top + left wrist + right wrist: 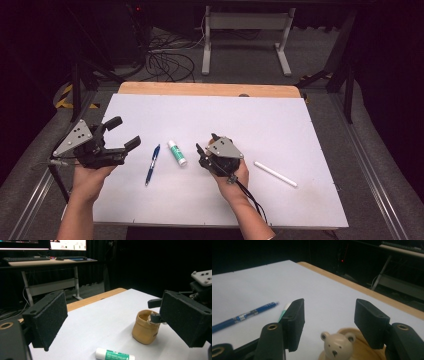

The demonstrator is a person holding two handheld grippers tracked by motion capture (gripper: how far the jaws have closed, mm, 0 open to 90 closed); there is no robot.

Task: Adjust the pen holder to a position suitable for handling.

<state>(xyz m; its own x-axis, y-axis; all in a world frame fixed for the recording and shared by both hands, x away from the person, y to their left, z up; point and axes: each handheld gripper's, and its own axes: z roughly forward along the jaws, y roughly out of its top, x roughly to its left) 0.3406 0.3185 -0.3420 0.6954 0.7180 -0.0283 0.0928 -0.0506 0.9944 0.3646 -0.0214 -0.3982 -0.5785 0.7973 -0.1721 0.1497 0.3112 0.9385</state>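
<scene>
A person works at a white table (280,125) with a gripper in each hand. The right gripper (204,154), near the table's middle, hangs over a small tan cup (145,326) with a bear-head figure (337,343) on its rim. Its jaws stand apart on either side of the bear, touching nothing, so the cup rests free on the table. The left gripper (123,134) is held at the near left, jaws wide open and empty. Left of the cup lie a green-and-white glue stick (177,152) and, further left, a blue pen (152,164); a white stick (275,174) lies to the right. The step looks like handling the cup: best to keep the jaws centred on its rim, clear of the bear, and move straight so the cup does not tip toward the glue stick.
</scene>
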